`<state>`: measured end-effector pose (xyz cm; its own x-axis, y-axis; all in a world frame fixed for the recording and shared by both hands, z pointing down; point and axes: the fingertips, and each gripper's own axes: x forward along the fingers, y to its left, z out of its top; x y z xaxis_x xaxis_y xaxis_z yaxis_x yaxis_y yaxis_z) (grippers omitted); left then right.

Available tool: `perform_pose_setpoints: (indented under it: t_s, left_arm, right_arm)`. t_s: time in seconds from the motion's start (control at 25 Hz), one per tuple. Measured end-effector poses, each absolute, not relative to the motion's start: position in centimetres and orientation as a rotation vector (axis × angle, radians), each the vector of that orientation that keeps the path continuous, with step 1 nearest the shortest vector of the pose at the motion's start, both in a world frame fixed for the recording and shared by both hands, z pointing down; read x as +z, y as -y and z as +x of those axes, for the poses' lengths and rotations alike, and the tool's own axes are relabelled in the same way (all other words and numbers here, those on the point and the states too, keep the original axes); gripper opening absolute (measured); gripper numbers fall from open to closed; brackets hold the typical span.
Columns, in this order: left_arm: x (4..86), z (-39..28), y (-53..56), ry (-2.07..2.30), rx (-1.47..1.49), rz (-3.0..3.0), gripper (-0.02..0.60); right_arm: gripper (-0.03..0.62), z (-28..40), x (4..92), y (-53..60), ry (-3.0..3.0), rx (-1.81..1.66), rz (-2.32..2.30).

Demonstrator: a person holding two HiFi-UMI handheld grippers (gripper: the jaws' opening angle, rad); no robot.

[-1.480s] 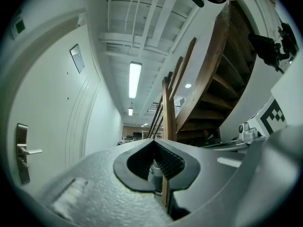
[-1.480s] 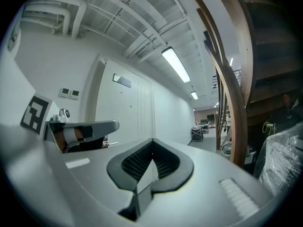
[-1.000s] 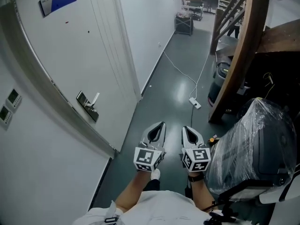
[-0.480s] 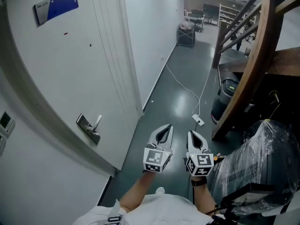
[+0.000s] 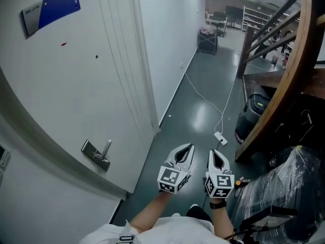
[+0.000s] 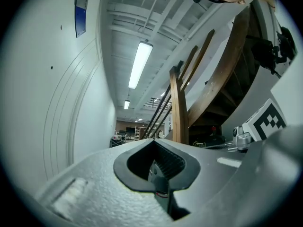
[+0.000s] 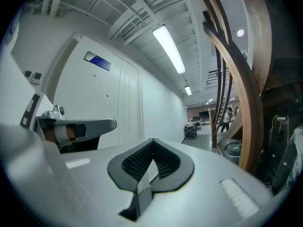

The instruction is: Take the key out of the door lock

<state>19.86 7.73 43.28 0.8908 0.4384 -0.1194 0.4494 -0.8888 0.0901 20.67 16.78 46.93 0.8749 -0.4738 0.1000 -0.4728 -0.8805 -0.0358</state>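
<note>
Standing out from a smooth white door, a small rectangular brushed-metal lock plate carries a slim silver lever handle. The plate sits low on the door's left part, above a broad grey curved band; the key is too small to make out there.

Well to the right of the plate, over the glossy dark grey floor, the left gripper and the right gripper hover side by side, close together, both pointing down the corridor. Each has a matt grey moulded shell and a cube with black-and-white square markers at its rear. In each gripper view the black ribbed pads meet at a narrow seam, so both tongs are closed with nothing between them.

A flat blue rectangular sign is fixed high on the door. A thin white cable snakes along the floor to a white power strip. To the right rises a curved brown wooden stair beam, with a dark rounded bin behind it and a bulky object wrapped in crinkled clear plastic nearest the person. A black wire cart stands far down the corridor. Nothing lies between the grippers and the lock plate.
</note>
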Motion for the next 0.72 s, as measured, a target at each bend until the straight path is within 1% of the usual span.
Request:
perform_pose_setpoints:
  t_s: [0.32, 0.52, 0.72]
  left_arm:
    - [45.1, 28.7, -5.8, -0.551, -0.1, 2.957, 0.0]
    - [43.5, 34.4, -3.8, -0.362, -0.146, 3.023, 0.0]
    - [43.0, 36.4, 1.6, -0.033, -0.178, 3.053, 0.0]
  right_arm:
    - [-0.008, 30.3, 48.4, -14.1, -0.95, -0.19, -2.976]
    - [-0.008, 37.5, 46.9, -11.9, -1.142, -0.154, -2.927]
    - [-0.008, 40.8, 46.2, -6.2, -1.458, -0.135, -2.807]
